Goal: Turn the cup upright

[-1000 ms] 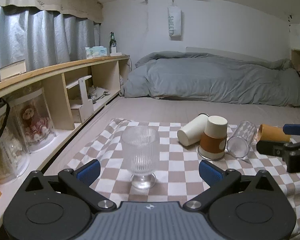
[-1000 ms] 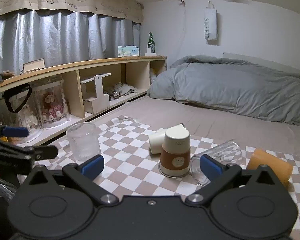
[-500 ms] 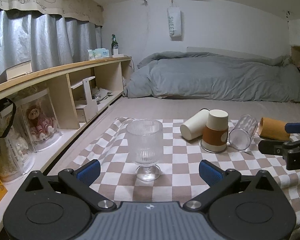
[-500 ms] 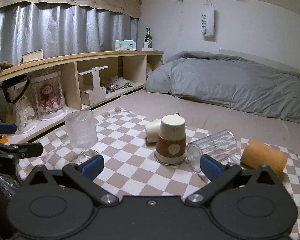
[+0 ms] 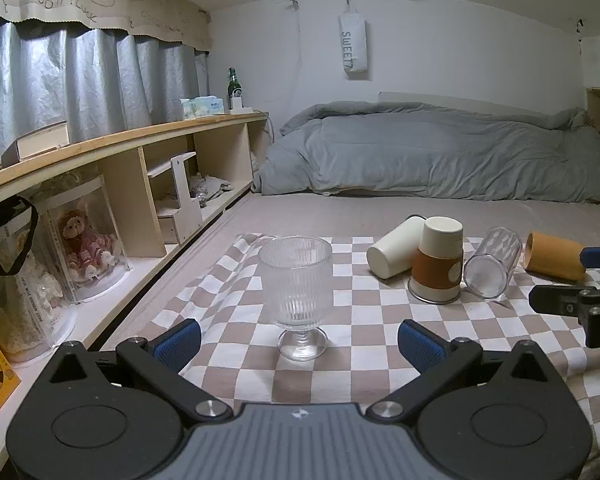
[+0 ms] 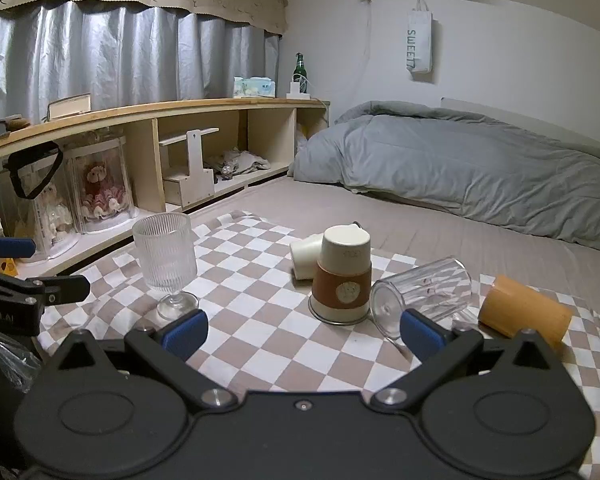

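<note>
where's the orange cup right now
The orange cup lies on its side at the far right of the checkered cloth, just right of the tipped clear glass, seen in both views.

Ribbed clear glass for the goblet, glossy. Smooth clear plastic or glass for the tumbler; cannot tell which. Matt cream finish on the sleeved cup, with a brown leather-like sleeve and a metal rim. Matt cream on the cream cup, matt orange on the orange cup. Woven checked cloth, softly creased. Matt black plastic gripper bodies with blue rubbery pads, bright metal screws. Pale wood shelf.
</note>
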`<state>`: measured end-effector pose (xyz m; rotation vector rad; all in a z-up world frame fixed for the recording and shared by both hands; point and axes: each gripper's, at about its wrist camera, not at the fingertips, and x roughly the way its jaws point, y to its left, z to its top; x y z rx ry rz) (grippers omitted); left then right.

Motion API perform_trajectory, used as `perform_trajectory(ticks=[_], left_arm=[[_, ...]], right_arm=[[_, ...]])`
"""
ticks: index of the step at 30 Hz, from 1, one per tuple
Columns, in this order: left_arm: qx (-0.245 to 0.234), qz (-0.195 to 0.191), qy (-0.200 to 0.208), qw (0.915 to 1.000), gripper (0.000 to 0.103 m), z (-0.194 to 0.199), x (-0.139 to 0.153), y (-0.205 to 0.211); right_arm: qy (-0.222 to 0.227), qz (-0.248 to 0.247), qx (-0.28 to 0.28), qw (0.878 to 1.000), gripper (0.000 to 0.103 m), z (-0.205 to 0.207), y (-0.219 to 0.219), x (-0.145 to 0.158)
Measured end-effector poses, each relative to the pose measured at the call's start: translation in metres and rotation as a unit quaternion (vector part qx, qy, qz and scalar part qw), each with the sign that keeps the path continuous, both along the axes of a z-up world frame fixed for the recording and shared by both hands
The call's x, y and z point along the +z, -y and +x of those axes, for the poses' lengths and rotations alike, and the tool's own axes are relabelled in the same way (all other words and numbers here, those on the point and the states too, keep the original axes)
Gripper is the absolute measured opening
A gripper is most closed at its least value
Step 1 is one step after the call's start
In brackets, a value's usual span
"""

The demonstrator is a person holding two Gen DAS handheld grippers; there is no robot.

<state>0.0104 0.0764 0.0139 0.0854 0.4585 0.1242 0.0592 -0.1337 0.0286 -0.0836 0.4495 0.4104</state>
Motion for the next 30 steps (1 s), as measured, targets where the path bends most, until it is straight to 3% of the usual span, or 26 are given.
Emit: perform_trajectory(ticks=[30], left_arm=[[0.006, 0.000, -0.001, 1.0000, 0.103, -0.0019, 0.0000, -0.0040]], right_arm=[[0.002, -0.005, 0.002, 1.000, 0.103, -0.0014, 0.0003, -0.0015]])
